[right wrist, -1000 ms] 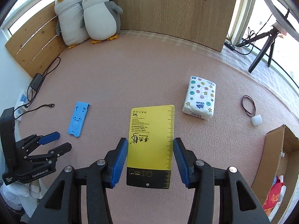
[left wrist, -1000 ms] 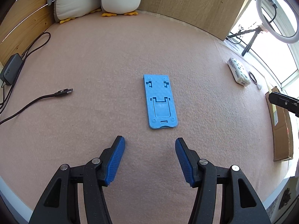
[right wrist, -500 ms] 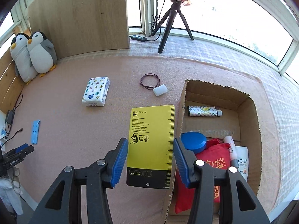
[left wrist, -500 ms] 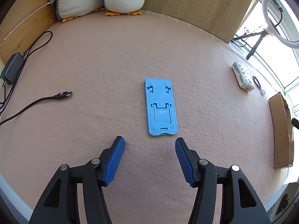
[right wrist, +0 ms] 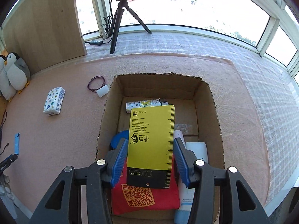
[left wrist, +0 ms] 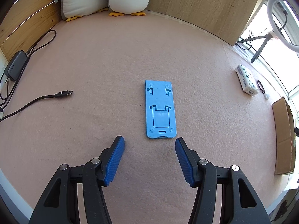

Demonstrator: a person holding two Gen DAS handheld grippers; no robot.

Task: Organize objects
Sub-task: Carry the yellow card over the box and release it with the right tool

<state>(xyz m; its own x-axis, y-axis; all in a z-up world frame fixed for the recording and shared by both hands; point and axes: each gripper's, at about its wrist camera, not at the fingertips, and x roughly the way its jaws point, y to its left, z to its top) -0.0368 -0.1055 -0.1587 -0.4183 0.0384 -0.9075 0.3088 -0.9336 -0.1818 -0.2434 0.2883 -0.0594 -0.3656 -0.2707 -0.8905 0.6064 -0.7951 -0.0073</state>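
Left gripper point(left wrist: 149, 143) hangs spread and empty just near of the blue phone stand point(left wrist: 160, 109) flat on the pink mat point(left wrist: 93, 65). Right gripper point(right wrist: 150, 147) pinches the yellow card point(right wrist: 152, 143) above the cardboard box point(right wrist: 213, 102).

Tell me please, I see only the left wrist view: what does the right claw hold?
Observer: The right claw is shut on a yellow card with a ruler scale along one edge.
Operator: Is it near the cardboard box?
Observer: Yes, the card hangs over the open cardboard box, not yet released.
Operator: Is the box empty?
Observer: No, a red bag with a QR code lies under the card.
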